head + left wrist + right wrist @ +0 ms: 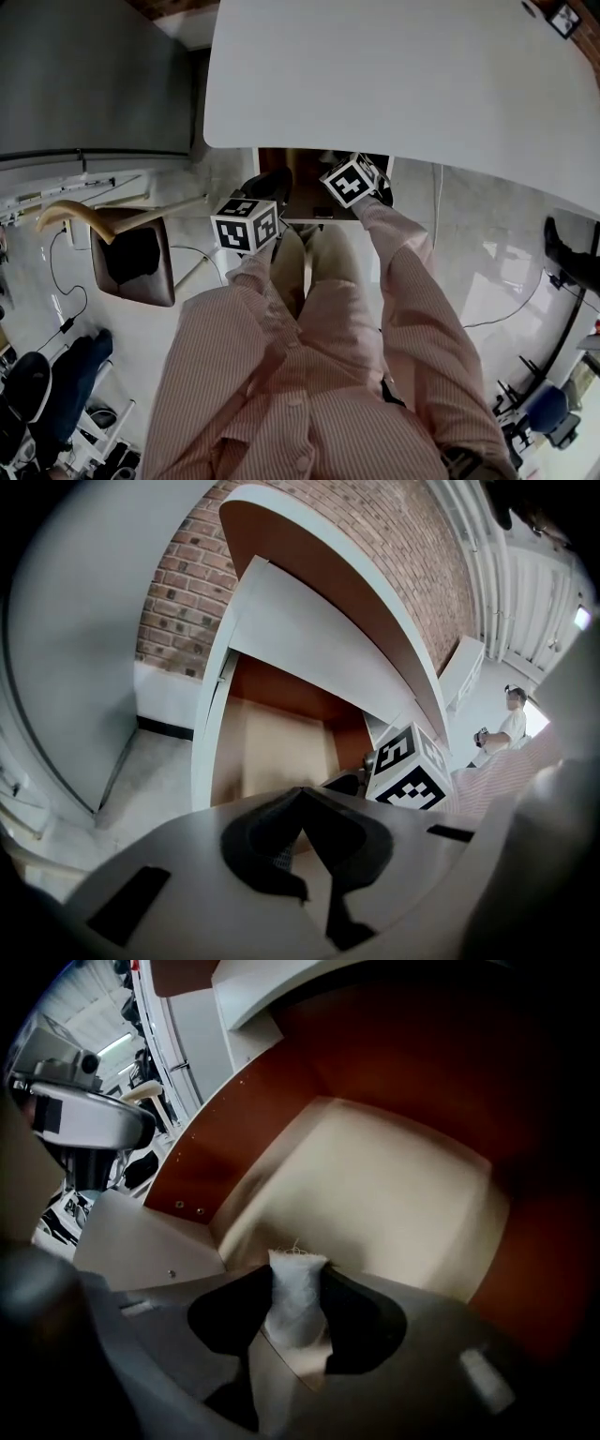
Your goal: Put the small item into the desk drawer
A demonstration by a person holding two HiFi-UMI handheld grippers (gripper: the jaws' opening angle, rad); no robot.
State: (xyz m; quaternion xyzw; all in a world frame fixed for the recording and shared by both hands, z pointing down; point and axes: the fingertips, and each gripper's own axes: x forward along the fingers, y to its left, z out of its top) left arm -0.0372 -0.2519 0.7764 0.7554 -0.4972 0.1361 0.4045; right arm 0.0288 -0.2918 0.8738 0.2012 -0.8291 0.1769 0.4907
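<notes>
White and soft like cloth, with a frayed top edge, the small item (pixel 292 1312) stands pinched upright in the right gripper (pixel 297 1277), whose jaws press on it from both sides. It hangs above the pale floor of the drawer (pixel 394 1185), inside the reddish-brown walls, and is not yet resting on anything as far as the right gripper view shows.

The step in hand looks like the release. To do it well, I would lower the right gripper until the item is near the drawer floor, keep it away from the side wall at the left, and part the jaws fully. Being soft, the fabric may cling to a pad, so the gripper should lift straight up and leave the item lying flat.

The left gripper (pixel 302 797) has its jaws brought together at the tips with nothing between them. It sits just outside the open drawer, beside the right gripper's marker cube (pixel 412 766), well placed to push the front shut afterwards.

From the head view, both grippers are tucked under the near edge of the white desk (pixel 403 75).
</notes>
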